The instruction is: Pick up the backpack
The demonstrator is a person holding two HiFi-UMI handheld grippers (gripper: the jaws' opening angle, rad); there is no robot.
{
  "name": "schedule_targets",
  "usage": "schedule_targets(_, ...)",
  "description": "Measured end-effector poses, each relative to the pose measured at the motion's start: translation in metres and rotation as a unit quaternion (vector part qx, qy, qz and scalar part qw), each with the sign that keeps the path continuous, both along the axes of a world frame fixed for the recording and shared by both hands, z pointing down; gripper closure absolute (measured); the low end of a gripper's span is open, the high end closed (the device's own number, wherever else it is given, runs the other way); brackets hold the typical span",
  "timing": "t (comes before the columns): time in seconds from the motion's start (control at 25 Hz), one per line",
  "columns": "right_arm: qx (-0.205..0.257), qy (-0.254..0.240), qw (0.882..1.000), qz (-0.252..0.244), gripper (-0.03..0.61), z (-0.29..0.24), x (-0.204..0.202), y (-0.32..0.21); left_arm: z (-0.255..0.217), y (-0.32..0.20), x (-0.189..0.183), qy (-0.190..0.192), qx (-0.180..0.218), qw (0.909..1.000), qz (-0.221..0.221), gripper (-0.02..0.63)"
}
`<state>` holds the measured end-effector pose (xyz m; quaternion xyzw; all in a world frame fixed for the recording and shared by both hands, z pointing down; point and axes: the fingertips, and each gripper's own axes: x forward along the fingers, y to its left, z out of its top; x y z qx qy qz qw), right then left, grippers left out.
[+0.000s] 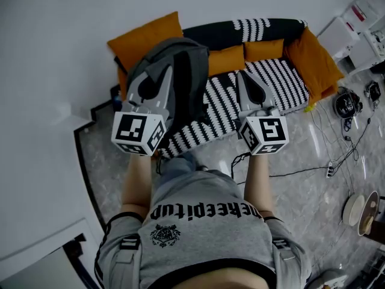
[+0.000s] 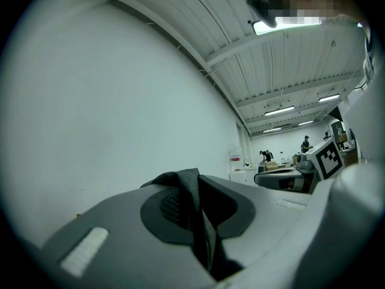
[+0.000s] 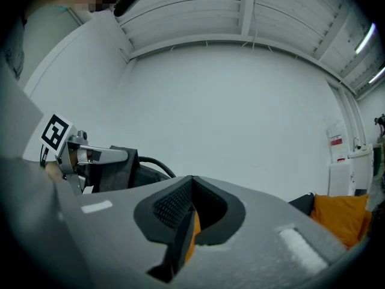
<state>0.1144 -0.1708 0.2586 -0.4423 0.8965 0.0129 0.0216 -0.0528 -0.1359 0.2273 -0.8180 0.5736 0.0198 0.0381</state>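
Shiny grey stone floor [image 1: 301, 179] under everything. On it, a long sofa [image 1: 274, 83] with black and white stripes, pushed up against a plain white wall [image 1: 54, 53]. In front of the sofa's left end, up in the air, the backpack [image 1: 186, 71]: soft and floppy, round on top, light grey in the upper part, with darker grey and black panels lower down. Hanging from the claw above it, with the striped seat showing behind and below. Orange cushions [image 1: 314, 62] on the sofa, a big one at each end and two small ones in the middle. Then the left claw [image 2: 194, 182], held flat and level, pinched tight on a dark strap [image 2: 203, 230] of the backpack, with the cloth folded over the tip and running down between the two sides. Last, the right claw [image 3: 191, 182], off to the right of the backpack and not touching it, tips pressed together with nothing inside.
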Motion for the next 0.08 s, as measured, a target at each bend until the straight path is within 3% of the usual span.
schedule_targets(0.08,-0.001,0.000,1.000,-0.001,0.577,0.0003,-0.0010,0.0001,-0.0004,-0.0001,-0.0003,0.000,0.000,1.0000,0.001,0.568)
